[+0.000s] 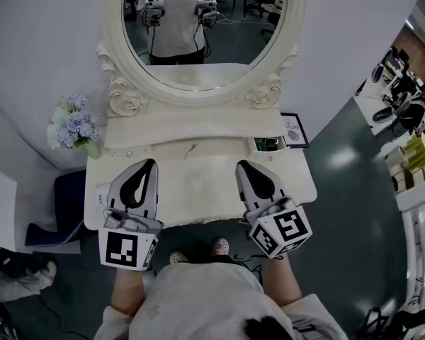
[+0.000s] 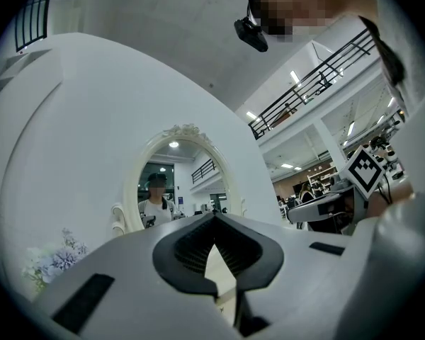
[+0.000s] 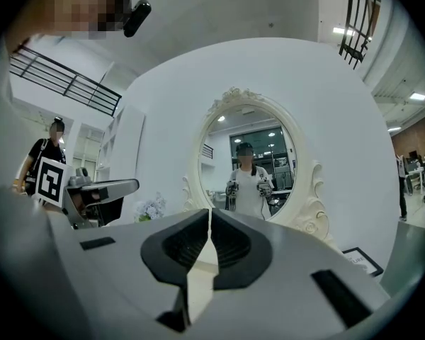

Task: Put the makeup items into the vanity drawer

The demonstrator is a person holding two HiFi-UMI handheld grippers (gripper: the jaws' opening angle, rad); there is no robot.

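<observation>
vanity top (image 1: 198, 186): smooth cream finish, matt | mirror (image 1: 234, 41): glossy glass | floor (image 1: 347, 211): dark, sheeny

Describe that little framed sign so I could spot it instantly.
Find the big oval mirror on the cream vanity. Just right of the mirror's base stands a small framed sign. Its thin black frame stands out against the pale carved scrollwork beside it.

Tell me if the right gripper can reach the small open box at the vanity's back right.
Probably yes: the right gripper sits just in front of the small open box, only bare vanity top between. Its shut jaws would need opening.
</observation>
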